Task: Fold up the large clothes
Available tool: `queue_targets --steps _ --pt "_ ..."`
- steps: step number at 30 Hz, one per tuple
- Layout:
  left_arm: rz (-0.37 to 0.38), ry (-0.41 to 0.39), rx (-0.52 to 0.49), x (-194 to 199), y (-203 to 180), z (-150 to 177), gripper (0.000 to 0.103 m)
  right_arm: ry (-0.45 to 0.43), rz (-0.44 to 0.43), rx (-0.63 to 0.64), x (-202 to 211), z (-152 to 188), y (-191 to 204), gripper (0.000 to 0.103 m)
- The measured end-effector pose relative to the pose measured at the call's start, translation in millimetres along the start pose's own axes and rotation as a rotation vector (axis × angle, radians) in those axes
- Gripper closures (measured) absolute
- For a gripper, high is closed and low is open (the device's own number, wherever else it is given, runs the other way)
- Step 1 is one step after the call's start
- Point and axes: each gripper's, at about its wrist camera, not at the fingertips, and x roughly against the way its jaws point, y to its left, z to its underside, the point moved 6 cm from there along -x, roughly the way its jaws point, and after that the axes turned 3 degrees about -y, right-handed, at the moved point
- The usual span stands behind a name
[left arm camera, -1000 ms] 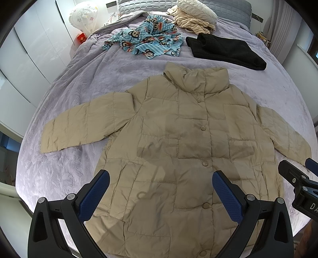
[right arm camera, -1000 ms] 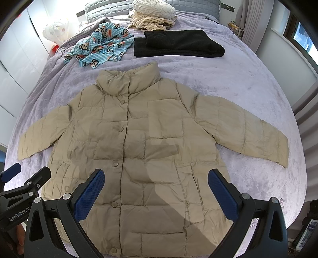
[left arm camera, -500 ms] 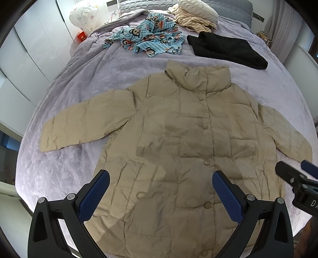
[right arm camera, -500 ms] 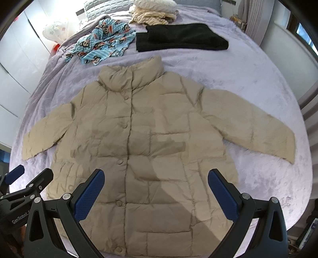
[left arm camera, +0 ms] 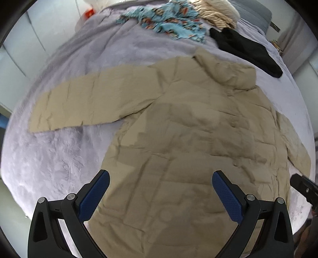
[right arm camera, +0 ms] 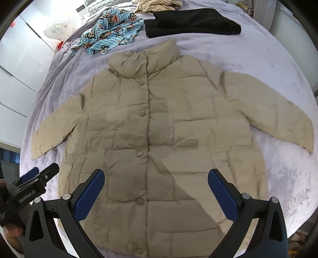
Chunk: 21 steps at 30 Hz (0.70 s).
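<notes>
Nearest in the left wrist view: left gripper [left arm camera: 161, 195], black frame with blue textured pads, jaws spread wide, holding nothing, hovering over the lower left part of the coat. Nearest in the right wrist view: right gripper [right arm camera: 156, 191], same black-and-blue build, likewise wide open and empty, poised above the hem around the button line. Left gripper also visible at the lower left edge of the right wrist view, beside the coat's hem corner; part of the right gripper peeking in at the right edge of the left wrist view.

Just beyond the pads: large beige quilted puffer coat [right arm camera: 151, 127], spread flat, front up, buttoned, on a lavender plush bedspread [right arm camera: 248, 49]. Hem nearest the cameras, stand-up collar [right arm camera: 145, 59] pointing away. Both sleeves stretched outward and slightly down, one sleeve [left arm camera: 83, 103] lying long across the bedspread in the left wrist view, somewhat blurred there. Grey shadows across the coat's middle.

Farther on, past the collar and apart from it: folded black garment [right arm camera: 190, 22] lying flat, and beside it a crumpled light-blue cloth printed with cartoon monkey faces [right arm camera: 111, 31]. Beyond those, at the head of the bed: cream and tan striped bundle of fabric [right arm camera: 159, 3], partly cut off by the frame. White cabinet doors [right arm camera: 17, 65] along the left side of the bed.
</notes>
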Motion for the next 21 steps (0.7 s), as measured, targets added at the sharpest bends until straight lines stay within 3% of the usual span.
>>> queue_targets --steps 4,8,15,18,21 --pt "0.056 -0.003 0.083 -28 48 -9 0.0 -0.005 -0.029 -0.027 -23 5 19 0.0" --pt "0.091 -0.024 0.195 -57 106 -19 0.0 0.09 -0.01 -0.006 -61 17 54 0.0" --pt "0.286 -0.08 0.501 -111 214 -33 0.0 0.158 -0.125 0.017 -117 27 121 0.0" --pt "0.348 -0.081 0.581 -133 240 -40 0.0 0.161 -0.161 0.03 -134 29 141 0.0" --pt "0.36 -0.118 0.595 -143 252 -55 0.0 0.144 -0.189 0.035 -142 28 153 0.0"
